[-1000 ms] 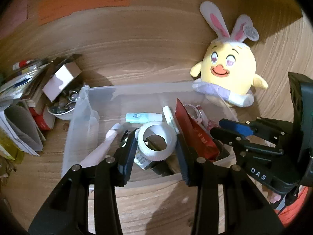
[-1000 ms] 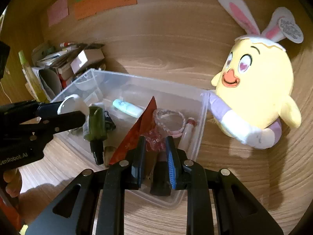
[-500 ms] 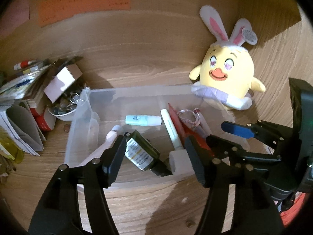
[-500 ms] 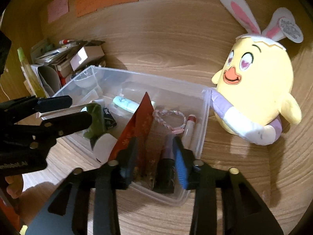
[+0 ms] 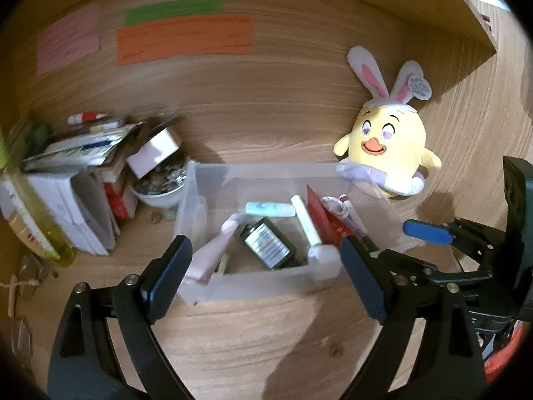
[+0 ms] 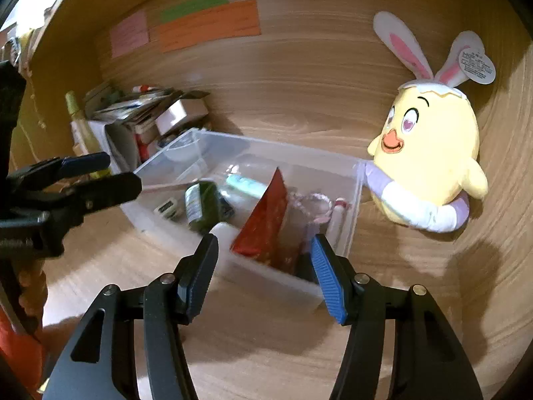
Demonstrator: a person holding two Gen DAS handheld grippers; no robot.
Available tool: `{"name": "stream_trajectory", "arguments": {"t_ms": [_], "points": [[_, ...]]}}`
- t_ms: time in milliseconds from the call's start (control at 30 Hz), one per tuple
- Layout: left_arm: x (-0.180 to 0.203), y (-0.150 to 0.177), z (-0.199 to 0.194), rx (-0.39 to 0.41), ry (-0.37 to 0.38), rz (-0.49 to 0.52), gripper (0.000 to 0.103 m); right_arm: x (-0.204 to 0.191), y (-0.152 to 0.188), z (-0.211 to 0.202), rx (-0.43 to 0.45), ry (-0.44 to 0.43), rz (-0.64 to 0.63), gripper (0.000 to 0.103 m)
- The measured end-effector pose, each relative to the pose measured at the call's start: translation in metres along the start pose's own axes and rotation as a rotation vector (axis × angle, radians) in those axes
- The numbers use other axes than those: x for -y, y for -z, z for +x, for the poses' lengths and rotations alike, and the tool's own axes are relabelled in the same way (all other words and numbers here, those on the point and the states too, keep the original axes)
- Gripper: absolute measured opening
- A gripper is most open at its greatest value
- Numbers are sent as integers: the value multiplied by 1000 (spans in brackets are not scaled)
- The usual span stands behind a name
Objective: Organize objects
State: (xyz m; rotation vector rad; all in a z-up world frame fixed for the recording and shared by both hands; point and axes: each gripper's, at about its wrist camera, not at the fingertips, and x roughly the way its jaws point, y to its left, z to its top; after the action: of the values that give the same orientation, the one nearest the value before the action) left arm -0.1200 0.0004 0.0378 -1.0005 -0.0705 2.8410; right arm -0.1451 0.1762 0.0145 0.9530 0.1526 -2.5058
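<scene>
A clear plastic bin [image 5: 253, 286] sits on the wooden desk and holds a dark green bottle [image 5: 269, 243], a white tape roll [image 5: 324, 256], a red packet [image 5: 324, 223], a mint tube [image 5: 269, 209] and other small items. My left gripper [image 5: 265, 250] hovers before the bin's near wall, its jaws opening wide with nothing held. My right gripper [image 6: 265, 241] hangs over the bin's [image 6: 266, 270] near right corner, jaws also opening and empty. Past its fingers stand the red packet [image 6: 266, 223] and a dark tube [image 6: 306, 263]. Each gripper shows in the other's view: right gripper [image 5: 413, 245], left gripper [image 6: 121, 173].
A yellow plush chick [image 5: 386, 146] with rabbit ears leans against the bin's far right corner. Left of the bin are a bowl of metal bits [image 5: 160, 190], stacked papers and boxes [image 5: 76, 166] and a yellow-green bottle [image 5: 36, 220]. Sticky notes [image 5: 183, 40] are on the back wall.
The left gripper let go of the white tape roll, which now lies in the bin. The right gripper released the dark tube. Both opened and drew back and up from the bin.
</scene>
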Motion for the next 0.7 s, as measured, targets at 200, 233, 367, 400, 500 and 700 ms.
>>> {"name": "stream_trajectory", "arguments": {"t_ms": [200,233,367,400,500,700], "points": [[-10,17,-14,-3,15,2,91,-14,19,-5,-22,-23,-33,54],[-10,19,-15,-3,7,3,91,-18,24,-5,-29,-26,-46,54],[-14,31,-16,-18,3,0,89,-29,40,3,-71,-64,-61,54],[-15,35,-16,-26,6,-3,86,-31,44,6,-82,-73,-61,54],[-16,47,-15,-59,6,0,74,-37,57,15,-123,-97,-74,54],[-11,75,-8,-130,28,21,61,-48,74,18,-158,-154,-101,41]]}}
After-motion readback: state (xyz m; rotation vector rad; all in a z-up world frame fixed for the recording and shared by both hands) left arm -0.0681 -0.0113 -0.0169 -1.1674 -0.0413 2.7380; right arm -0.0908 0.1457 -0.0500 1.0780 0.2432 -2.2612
